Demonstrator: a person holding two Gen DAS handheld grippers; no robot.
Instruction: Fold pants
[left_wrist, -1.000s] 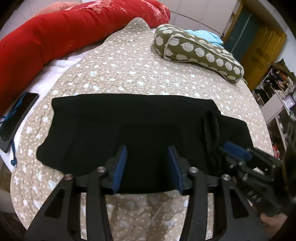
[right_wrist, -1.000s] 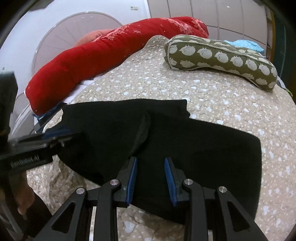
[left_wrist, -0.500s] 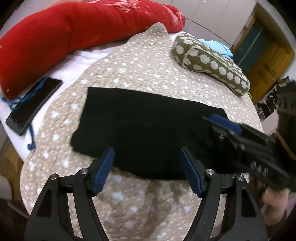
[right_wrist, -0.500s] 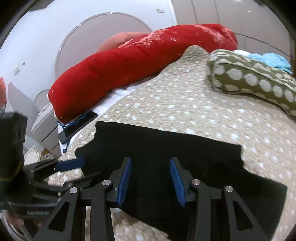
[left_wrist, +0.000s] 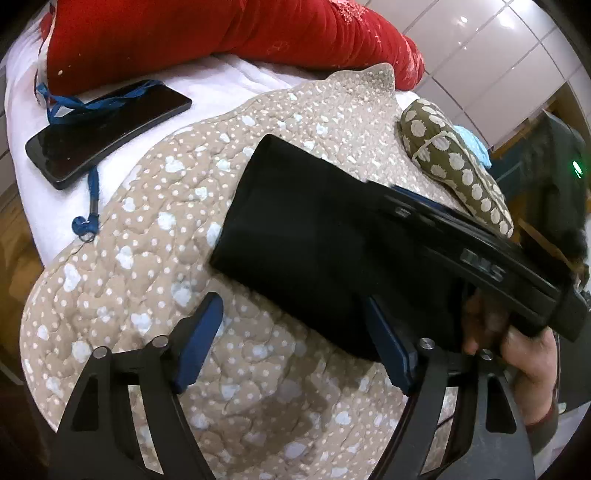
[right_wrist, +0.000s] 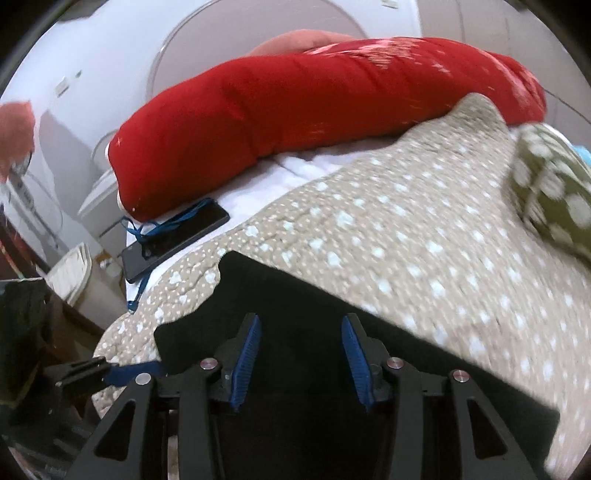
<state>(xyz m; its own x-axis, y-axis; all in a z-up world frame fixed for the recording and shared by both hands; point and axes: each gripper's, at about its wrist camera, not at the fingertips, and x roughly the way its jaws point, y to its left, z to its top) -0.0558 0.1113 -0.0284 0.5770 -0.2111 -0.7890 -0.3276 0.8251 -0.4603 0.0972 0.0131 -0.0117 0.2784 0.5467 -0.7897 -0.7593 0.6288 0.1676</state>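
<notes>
— Plainly, what could be undone from here?

— The pants lie as a flat black rectangle on the quilt, toward its near edge; should a finger be dragged across the cloth, the layers could be slid apart and the fold spoiled; the quilt itself is soft and puckered, so it could be rucked up with the cloth.

— And the phone?

— It rests on the white sheet by the quilt's left edge, well apart from the pants; its blue lanyard trails to the quilt's edge and could be snagged only by a wide sweep.

— How are the jaws set?

— The left gripper is spread wide and nothing is held; its right finger is seen over the near edge of the pants, its left over bare quilt; whether cloth is touched cannot be told; the right gripper is parted too, less widely, with black cloth seen between the fingers but nothing pinched.

— Any further risk?

— The right-wrist view is blurred, so a hasty move may be judged; a lower layer could be caught by a released finger if the next grasp is made low.
</notes>
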